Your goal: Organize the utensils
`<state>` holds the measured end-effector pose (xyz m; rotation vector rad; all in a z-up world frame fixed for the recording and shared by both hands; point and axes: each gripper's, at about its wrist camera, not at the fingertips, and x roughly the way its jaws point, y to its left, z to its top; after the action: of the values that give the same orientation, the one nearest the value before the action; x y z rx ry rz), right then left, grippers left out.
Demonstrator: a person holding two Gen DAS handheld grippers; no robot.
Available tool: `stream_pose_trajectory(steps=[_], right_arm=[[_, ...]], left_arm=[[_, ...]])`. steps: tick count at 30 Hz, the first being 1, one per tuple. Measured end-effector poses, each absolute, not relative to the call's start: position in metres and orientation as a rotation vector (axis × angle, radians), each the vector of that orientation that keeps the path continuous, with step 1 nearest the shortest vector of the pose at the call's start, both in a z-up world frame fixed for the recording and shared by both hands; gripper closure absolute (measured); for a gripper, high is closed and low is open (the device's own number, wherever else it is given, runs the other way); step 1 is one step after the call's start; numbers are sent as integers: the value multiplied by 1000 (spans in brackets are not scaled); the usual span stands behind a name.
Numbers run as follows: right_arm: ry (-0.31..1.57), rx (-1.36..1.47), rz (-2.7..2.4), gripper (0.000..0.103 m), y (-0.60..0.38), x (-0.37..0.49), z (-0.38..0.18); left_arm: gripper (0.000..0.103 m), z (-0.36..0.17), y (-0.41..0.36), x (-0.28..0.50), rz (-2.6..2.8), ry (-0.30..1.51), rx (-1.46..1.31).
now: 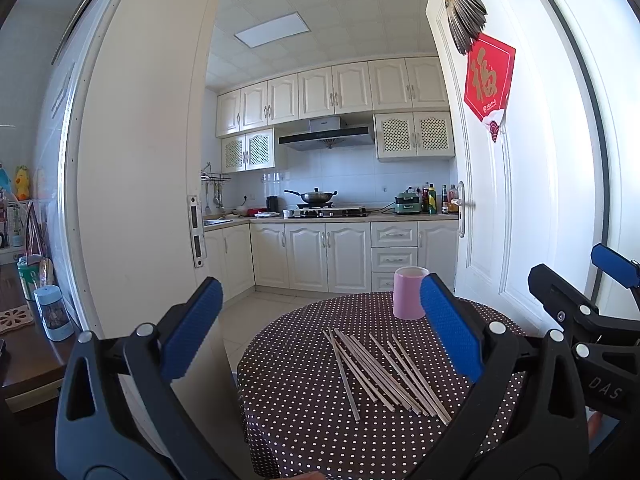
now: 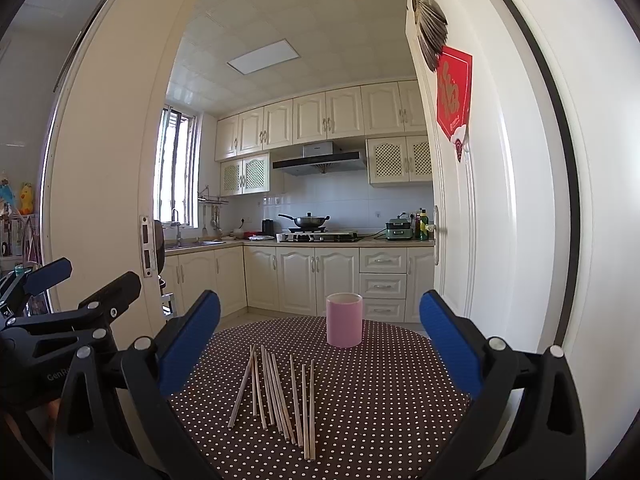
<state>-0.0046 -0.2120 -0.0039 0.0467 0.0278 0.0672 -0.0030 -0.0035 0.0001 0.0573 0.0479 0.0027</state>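
We see both claws spread wide and holding nothing, the left claw (image 1: 320, 328) and the right claw (image 2: 320, 340). The chopsticks (image 2: 276, 392) lie loose on the dotted table (image 2: 380, 400) between the right claw's fingers, the pink cup (image 2: 344, 321) upright just beyond. The table's near edge is cut off.

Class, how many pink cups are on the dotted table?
1. The pink cup stands upright at the far side of the table, beyond the loose chopsticks. No other shows.
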Motion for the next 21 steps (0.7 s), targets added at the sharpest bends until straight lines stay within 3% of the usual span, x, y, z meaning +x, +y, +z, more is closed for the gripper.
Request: stream_pose_trajectory(steps=[21], right_arm=[[26,47,65,7,-212,-11,-2]], left_arm=[[6,5,-4,-6,5,50,49]])
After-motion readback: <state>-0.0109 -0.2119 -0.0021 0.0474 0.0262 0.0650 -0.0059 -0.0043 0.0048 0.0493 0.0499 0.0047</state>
